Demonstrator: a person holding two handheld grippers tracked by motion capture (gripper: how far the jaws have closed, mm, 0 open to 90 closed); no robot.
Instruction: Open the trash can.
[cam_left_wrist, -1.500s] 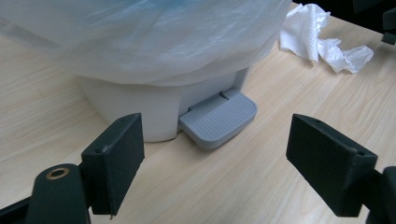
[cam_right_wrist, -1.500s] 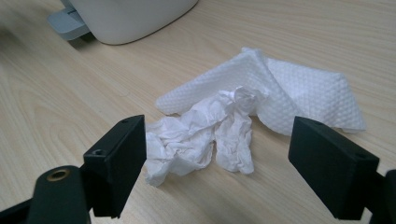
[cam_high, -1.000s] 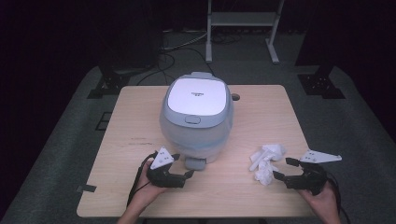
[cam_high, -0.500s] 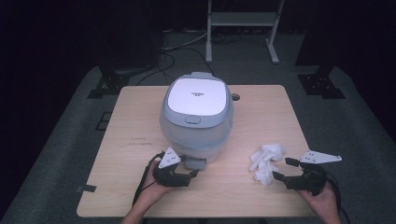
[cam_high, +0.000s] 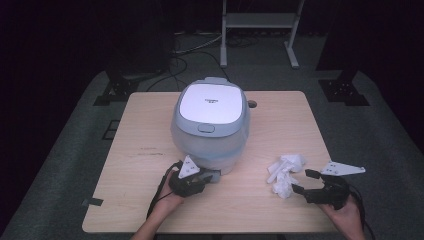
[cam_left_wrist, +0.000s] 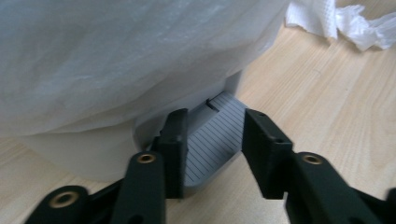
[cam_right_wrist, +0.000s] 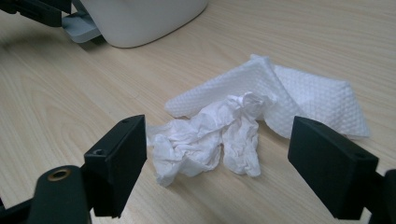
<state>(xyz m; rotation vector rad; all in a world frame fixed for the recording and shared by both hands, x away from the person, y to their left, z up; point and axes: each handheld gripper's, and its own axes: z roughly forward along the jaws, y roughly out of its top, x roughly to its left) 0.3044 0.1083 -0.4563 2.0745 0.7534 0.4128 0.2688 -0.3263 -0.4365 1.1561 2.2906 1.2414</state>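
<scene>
A white rice cooker (cam_high: 212, 120) with a cloudy plastic wrap around its body stands mid-table. A grey ribbed tab (cam_left_wrist: 212, 140) sticks out at its base on my side. My left gripper (cam_high: 212, 176) is shut on that tab, and both fingers (cam_left_wrist: 175, 144) press its sides in the left gripper view. Crumpled white paper towels (cam_high: 284, 172) lie at the front right. Just short of them my right gripper (cam_high: 301, 181) is open, its jaws wide on either side of the towels (cam_right_wrist: 233, 126) without touching.
The wooden table (cam_high: 150, 135) has bare surface left of the cooker and along its front edge. A small round hole (cam_high: 251, 104) sits behind the cooker. A metal stand (cam_high: 257, 25) and cables lie on the dark floor beyond.
My left gripper has moved right and forward to the cooker's base, reaching the grey tab. The right gripper has stayed by the towels.
</scene>
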